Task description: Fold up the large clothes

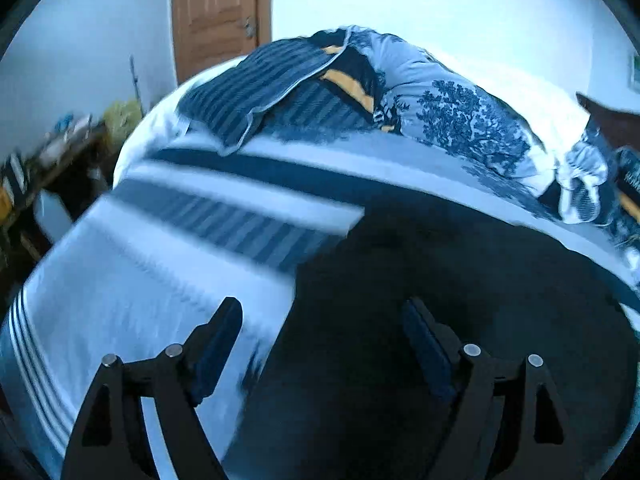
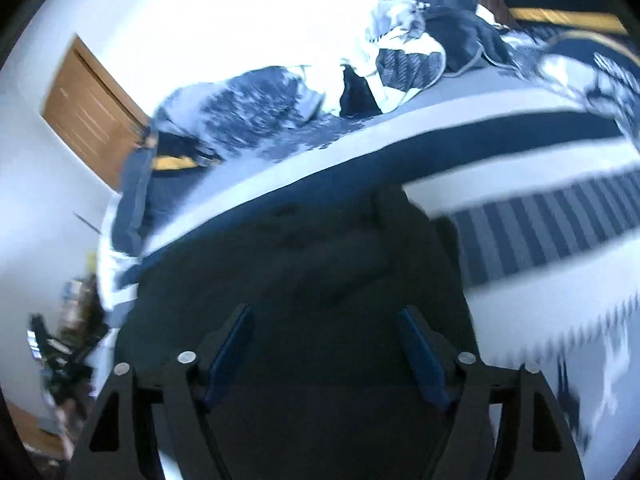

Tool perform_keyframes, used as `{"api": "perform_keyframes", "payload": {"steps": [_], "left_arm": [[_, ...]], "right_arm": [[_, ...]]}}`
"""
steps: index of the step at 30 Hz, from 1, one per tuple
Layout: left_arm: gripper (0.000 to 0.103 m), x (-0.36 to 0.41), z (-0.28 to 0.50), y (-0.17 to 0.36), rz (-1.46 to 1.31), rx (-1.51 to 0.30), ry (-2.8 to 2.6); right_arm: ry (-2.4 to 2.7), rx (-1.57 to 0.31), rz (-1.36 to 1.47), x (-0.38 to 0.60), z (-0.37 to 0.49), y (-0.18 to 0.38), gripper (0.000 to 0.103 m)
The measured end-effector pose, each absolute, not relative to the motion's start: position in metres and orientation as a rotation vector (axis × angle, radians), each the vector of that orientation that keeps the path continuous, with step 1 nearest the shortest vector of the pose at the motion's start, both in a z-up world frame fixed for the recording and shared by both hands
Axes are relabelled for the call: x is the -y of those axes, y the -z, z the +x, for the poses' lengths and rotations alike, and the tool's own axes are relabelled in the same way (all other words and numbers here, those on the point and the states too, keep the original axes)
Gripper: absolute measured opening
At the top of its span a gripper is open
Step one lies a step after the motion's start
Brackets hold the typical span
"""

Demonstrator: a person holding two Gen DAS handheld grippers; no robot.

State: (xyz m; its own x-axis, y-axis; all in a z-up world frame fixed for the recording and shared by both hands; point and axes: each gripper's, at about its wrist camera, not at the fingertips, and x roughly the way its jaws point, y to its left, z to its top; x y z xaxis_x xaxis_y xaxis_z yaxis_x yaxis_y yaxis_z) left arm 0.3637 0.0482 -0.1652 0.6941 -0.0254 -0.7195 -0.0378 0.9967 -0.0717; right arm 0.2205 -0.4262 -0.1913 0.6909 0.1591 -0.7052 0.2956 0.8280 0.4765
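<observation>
Folding barely begun: dark garment [image 1: 460,280] lies spread on the bed [image 1: 140,300].
I hold left gripper [image 1: 322,322] and right gripper [image 2: 324,330] released, grasping nothing.

The large dark navy cloth garment [image 1: 460,300] looks matt and soft, faintly creased, spread on the white-and-navy striped woven bedspread [image 1: 168,280], which is also matt. Beyond the garment, the blue tree-print fabric quilt [image 1: 460,120] looks smooth and puffy. The brown wooden door [image 1: 216,12] beyond it has a slight sheen. Each black matt plastic gripper [image 1: 322,316] [image 2: 324,320] carries blue rubbery pads [image 2: 420,356] and shiny metal pins [image 1: 472,349].
</observation>
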Motion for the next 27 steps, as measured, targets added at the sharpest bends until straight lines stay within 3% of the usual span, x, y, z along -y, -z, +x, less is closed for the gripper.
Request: {"api": "perform_keyframes", "payload": {"steps": [5,11,17,27], "left_arm": [[0.085,-0.081,0.251,0.179,-0.37,-0.804,-0.014],[0.087,-0.065,0.2,0.224,-0.505,-0.953,0.052],[0.087,-0.076,0.21,0.246,-0.66,-0.981,0.074],[0.086,-0.11,0.291,0.284,-0.906,-1.021,0.0]], "right_arm": [[0.112,-0.856,0.703,0.405,0.123,0.224,0.08],[0.116,-0.823,0.821,0.383,0.082,0.256,0.08],[0.099,-0.846,0.863,0.382,0.086,0.27,0.08],[0.058,-0.78,1.132,0.442,0.14,0.313,0.08]]}}
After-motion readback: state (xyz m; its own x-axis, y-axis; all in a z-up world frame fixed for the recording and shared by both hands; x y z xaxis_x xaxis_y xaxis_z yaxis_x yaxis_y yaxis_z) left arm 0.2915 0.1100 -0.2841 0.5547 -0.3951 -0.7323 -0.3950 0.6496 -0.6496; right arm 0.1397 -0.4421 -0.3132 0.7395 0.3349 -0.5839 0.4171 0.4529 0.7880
